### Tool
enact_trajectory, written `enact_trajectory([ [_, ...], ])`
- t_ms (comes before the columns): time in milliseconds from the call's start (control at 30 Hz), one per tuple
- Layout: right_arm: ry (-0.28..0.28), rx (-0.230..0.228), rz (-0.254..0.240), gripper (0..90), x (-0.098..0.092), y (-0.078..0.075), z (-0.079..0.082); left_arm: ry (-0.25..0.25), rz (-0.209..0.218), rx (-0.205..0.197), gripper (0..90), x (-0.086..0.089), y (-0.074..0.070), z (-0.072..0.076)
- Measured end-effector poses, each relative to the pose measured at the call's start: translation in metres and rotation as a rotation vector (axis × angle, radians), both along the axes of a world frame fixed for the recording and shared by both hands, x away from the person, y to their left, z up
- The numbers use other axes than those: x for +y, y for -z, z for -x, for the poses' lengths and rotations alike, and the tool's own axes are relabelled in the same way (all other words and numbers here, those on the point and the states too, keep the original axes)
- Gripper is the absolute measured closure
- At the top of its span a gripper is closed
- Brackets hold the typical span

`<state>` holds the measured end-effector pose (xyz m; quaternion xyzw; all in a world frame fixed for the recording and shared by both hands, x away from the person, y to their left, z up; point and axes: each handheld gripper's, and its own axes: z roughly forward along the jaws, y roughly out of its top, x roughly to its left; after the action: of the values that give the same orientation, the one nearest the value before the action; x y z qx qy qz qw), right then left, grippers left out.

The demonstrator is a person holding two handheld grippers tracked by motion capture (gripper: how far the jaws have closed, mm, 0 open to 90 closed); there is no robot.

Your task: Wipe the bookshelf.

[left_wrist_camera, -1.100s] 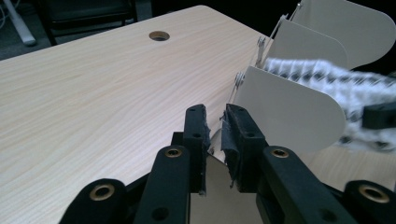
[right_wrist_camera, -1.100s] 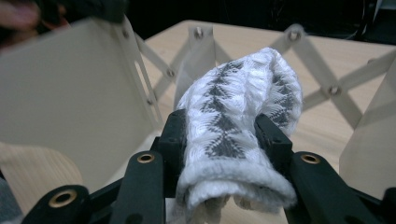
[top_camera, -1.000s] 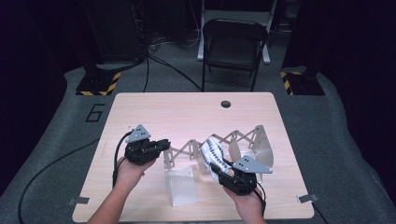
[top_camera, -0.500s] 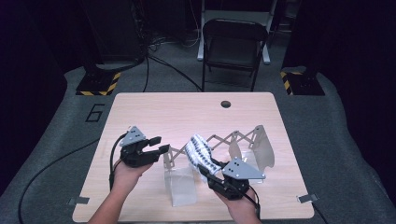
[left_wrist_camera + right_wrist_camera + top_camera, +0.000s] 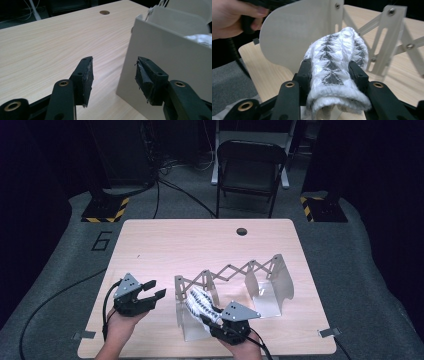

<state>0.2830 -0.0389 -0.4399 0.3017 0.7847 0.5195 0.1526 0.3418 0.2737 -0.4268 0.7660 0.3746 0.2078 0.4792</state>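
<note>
Right hand-held gripper sits at the near edge of the surface, its jaws clamped on a rolled white-and-grey patterned sock; in the right gripper view the sock bulges up between the two black jaws and out past their tips, its open cuff end hanging back toward the camera. The sock is lifted off the surface, held just inside the near-left end of a white expanding rack, a set of upright rounded panels joined by a scissor lattice along the top. In the high view the sock lies between the rack's first panel and the next one, beside the first panel; whether it touches that panel cannot be told. In the right gripper view the rounded panel stands just behind and to the left of the sock, with the lattice bars off to the right. Left hand-held gripper is on the surface's left side, jaws wide apart and holding nothing. In the left gripper view its jaws straddle open air above the wood, the right-hand jaw close to the near corner of the rack's end panel but with a gap visible between them. The person's left hand grips this tool from below; the right hand wraps the other. A black folding chair stands on the grey floor beyond the far edge of the surface.
</note>
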Motion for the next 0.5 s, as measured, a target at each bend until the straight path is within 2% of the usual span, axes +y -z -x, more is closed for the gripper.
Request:
enact_trajectory([
  [67, -0.026, -0.001, 0.037, 60.9, 0.007, 0.008, 0.000, 0.011, -0.012, -0.002, 45.9, -0.005, 0.004, -0.008],
  [100, -0.021, 0.001, 0.051, 60.7, 0.009, 0.012, -0.001, 0.018, -0.015, -0.003, 45.6, -0.007, 0.005, -0.011],
  [233, -0.025, 0.068, 0.085, 58.0, 0.015, 0.031, -0.007, 0.026, -0.015, 0.011, 45.6, -0.011, 0.010, -0.018],
  [267, -0.032, 0.097, 0.095, 56.4, 0.017, 0.036, -0.009, 0.029, -0.014, 0.008, 45.4, -0.012, 0.010, -0.018],
  [333, -0.032, 0.124, 0.123, 53.7, 0.019, 0.045, -0.011, 0.047, -0.011, 0.004, 45.3, -0.014, 0.012, -0.017],
  [433, -0.032, 0.145, 0.176, 51.0, 0.021, 0.058, -0.012, 0.078, -0.007, 0.014, 45.3, -0.019, 0.015, -0.013],
  [500, -0.029, 0.155, 0.193, 49.5, 0.021, 0.062, -0.012, 0.093, -0.025, 0.014, 47.0, -0.019, 0.017, -0.009],
])
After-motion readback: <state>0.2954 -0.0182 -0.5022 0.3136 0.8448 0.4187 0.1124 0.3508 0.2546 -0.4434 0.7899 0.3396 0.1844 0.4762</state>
